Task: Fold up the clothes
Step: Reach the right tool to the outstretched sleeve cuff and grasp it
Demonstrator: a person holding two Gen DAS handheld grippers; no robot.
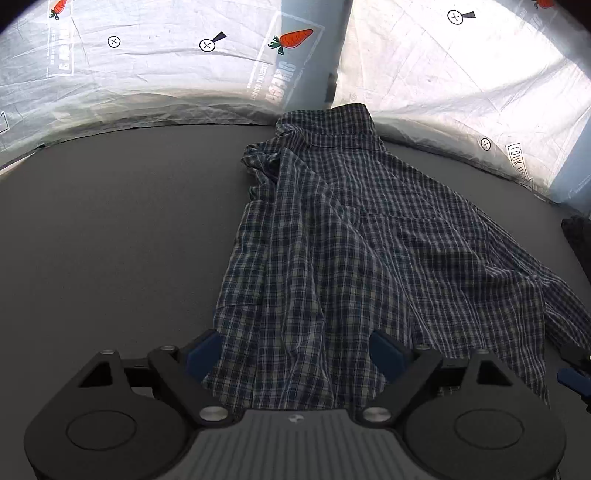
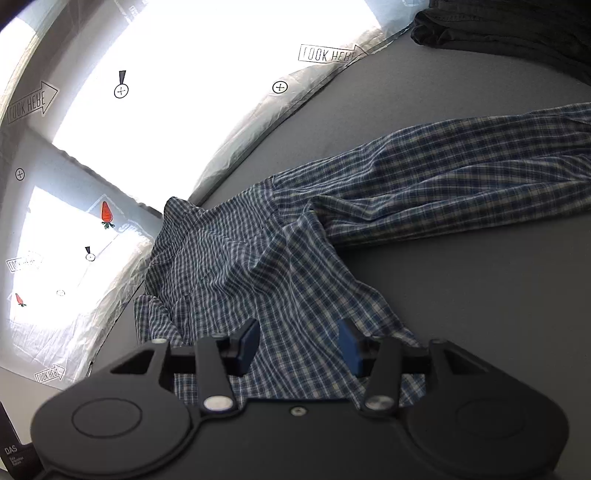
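Note:
A blue and white checked shirt [image 1: 351, 236] lies rumpled on the grey table [image 1: 110, 229], collar at the far edge and hem toward me. My left gripper [image 1: 295, 356] stands open over the shirt's near hem, its blue pads either side of the cloth. In the right wrist view the same shirt [image 2: 258, 266] spreads out with one long sleeve [image 2: 461, 177] stretched to the right. My right gripper [image 2: 301, 345] is open above the shirt's lower right part, nothing pinched. The right gripper's blue tip [image 1: 572, 373] shows at the left view's right edge.
Dark folded clothing [image 2: 517, 29] sits at the table's far right corner. Beyond the table's far edge a white plastic sheet [image 1: 129, 74] printed with carrots and crosshair marks covers the floor. Bare grey tabletop lies left of the shirt.

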